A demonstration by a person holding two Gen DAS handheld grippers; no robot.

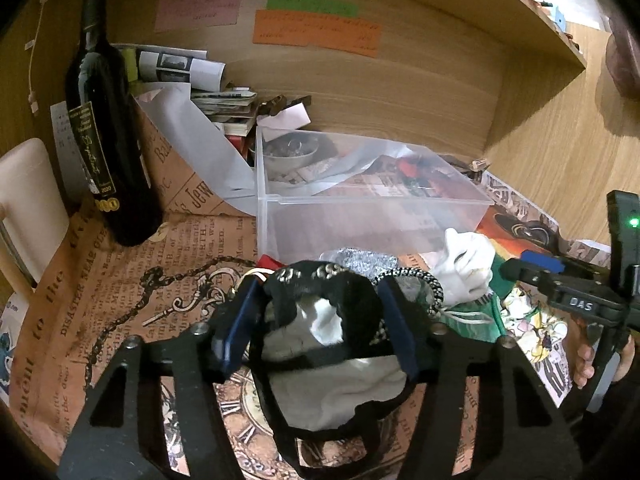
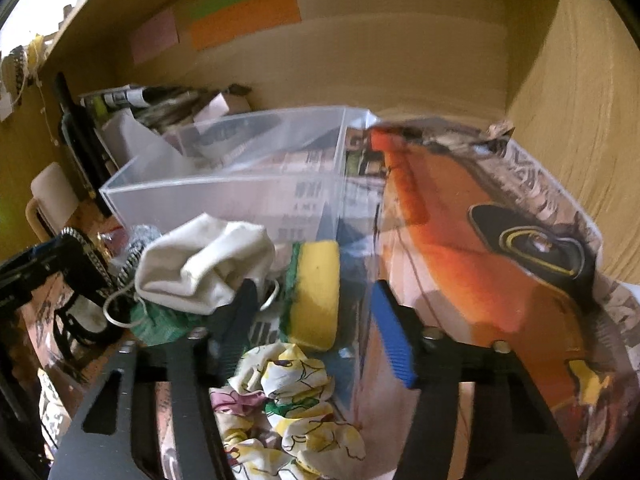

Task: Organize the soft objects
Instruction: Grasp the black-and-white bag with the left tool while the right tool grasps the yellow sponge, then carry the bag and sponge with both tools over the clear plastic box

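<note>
My left gripper (image 1: 318, 318) is shut on a black and white fabric piece (image 1: 324, 320) and holds it just above the printed paper, in front of the clear plastic bin (image 1: 360, 200). A white cloth (image 1: 466, 268) and a green cloth (image 1: 476, 316) lie to its right. My right gripper (image 2: 316, 340) is open, its fingers either side of a yellow and green sponge (image 2: 316, 292), touching nothing. A flowered cloth (image 2: 288, 400) lies below it. The white cloth (image 2: 204, 264) lies left of the sponge. The bin (image 2: 224, 196) stands behind.
A dark wine bottle (image 1: 106, 120) stands at the left. Stacked books and papers (image 1: 224, 96) sit behind the bin. A wooden back wall with coloured notes (image 1: 316, 24) and a side wall (image 2: 580, 100) enclose the desk. A silver scrubber (image 1: 360, 262) lies by the bin.
</note>
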